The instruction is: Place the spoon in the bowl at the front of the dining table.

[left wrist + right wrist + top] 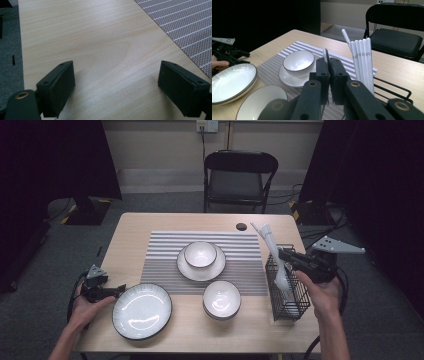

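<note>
While we hold the right gripper (292,259) over the black wire basket (296,306) at the right edge of the table (150,222), its jaws are pressed together on the thin handle of a white spoon (281,276), whose bowl hangs down inside the basket; in the right gripper view the handle's tip (326,55) sticks up between the two pads; just beside it stand the white chopsticks (362,61), leaning up and out of the same basket toward the far side of the table; our right hand (322,292) grips the tool from behind, near the basket's outer wall; our left gripper (117,291) lies low at the left side of the table, its tips just beside the rim of the large white plate (142,311); in the left gripper view its jaws are spread wide with nothing but bare wood between them, and a corner of the striped mat (190,27) shows at the upper right; on that mat a small bowl (200,254) sits on a saucer (189,270), and a second bowl (221,299) rests at the mat's near edge, between the plate and the basket; beyond the table stands a black folding chair (240,175).
</note>
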`<act>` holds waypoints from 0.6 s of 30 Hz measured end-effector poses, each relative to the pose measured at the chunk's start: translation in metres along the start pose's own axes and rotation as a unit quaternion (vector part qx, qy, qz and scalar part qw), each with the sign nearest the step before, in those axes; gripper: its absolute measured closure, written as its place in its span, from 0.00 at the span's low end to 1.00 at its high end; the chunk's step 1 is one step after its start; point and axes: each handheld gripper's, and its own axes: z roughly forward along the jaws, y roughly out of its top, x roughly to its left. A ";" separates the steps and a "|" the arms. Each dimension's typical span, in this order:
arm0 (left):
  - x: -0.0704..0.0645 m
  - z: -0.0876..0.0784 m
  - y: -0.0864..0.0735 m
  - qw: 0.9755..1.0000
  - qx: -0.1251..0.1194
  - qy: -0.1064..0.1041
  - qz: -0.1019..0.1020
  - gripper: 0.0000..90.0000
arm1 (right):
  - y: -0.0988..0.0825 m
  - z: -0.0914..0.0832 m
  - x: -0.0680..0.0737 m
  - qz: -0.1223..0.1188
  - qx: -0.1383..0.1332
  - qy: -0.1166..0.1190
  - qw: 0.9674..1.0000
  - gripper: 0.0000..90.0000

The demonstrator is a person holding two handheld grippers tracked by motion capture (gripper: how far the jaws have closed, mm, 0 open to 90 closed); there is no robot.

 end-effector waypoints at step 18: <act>0.000 0.000 0.000 1.000 0.000 0.000 0.000 0.15 | 0.009 0.036 0.013 0.007 -0.012 0.021 1.000 0.97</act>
